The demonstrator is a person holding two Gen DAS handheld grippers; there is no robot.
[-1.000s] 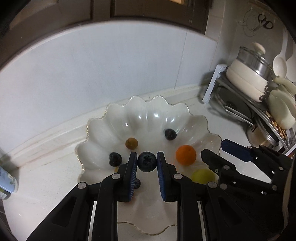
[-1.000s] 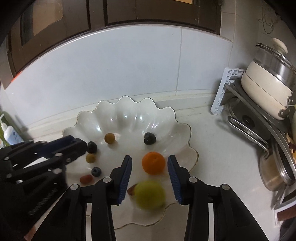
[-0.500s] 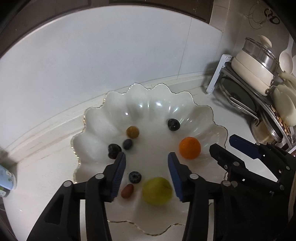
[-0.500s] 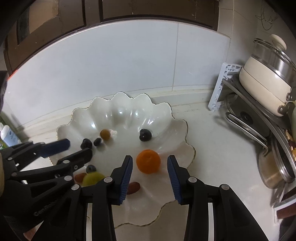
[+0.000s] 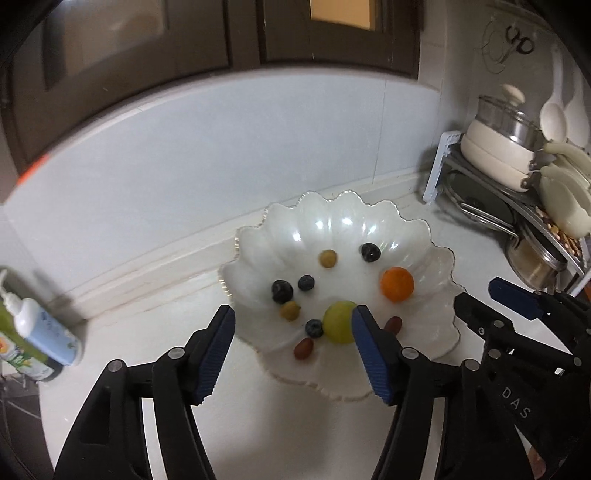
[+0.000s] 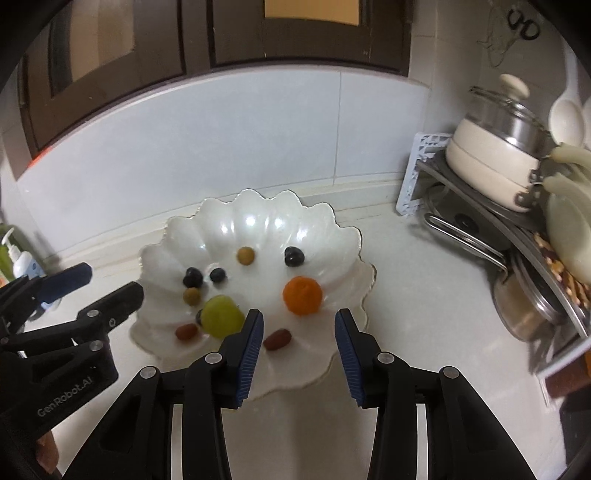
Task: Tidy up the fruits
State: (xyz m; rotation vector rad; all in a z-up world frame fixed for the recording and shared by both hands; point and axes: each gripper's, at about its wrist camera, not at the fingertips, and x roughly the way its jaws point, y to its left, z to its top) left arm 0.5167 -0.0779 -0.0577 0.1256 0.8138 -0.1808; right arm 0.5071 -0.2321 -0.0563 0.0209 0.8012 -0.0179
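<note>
Fruits (image 5: 397,283) scattered in scalloped white dish (image 5: 332,210)

A pale counter (image 6: 424,295) ran back to a white tiled wall (image 6: 258,140). Above it hung dark brown cabinets (image 6: 295,33) with lit panels. At far right a rack (image 6: 480,206) carried a cream pot (image 6: 491,147) with a glass lid, and scissors (image 6: 522,22) hung on the wall. At far left stood a pump bottle (image 5: 44,332). Soft light glared off the tiles.
</note>
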